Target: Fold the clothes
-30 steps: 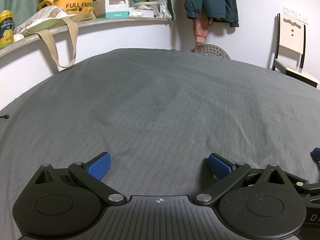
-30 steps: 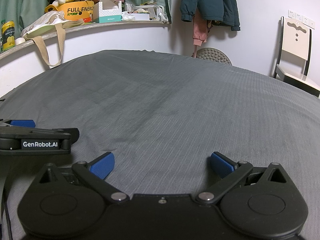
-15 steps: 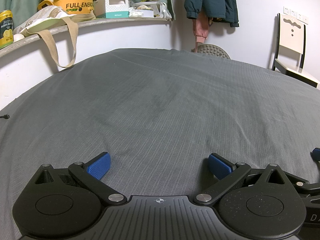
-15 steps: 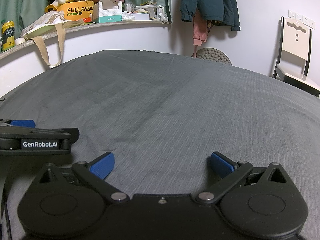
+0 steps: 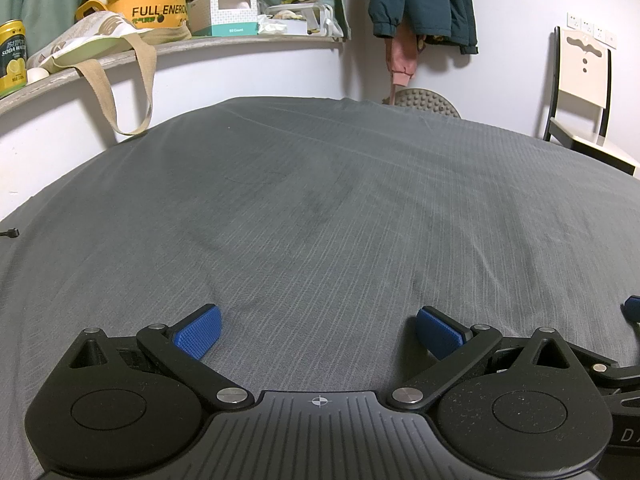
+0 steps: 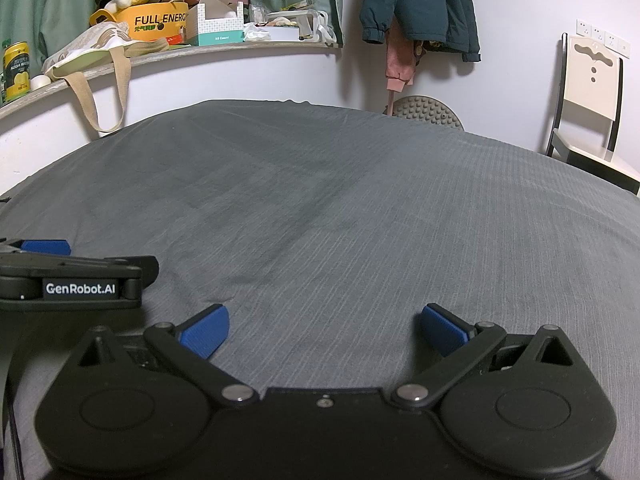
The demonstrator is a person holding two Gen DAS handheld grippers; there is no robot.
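Left gripper (image 5: 318,330) and right gripper (image 6: 324,330) spread above bedsheet (image 5: 340,208).

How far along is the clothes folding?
Nothing looks done: no folded garment shows on the grey bedsheet. Nothing is in hand: the left gripper and the right gripper sit open and empty. Everything is left; no loose clothes are in view.
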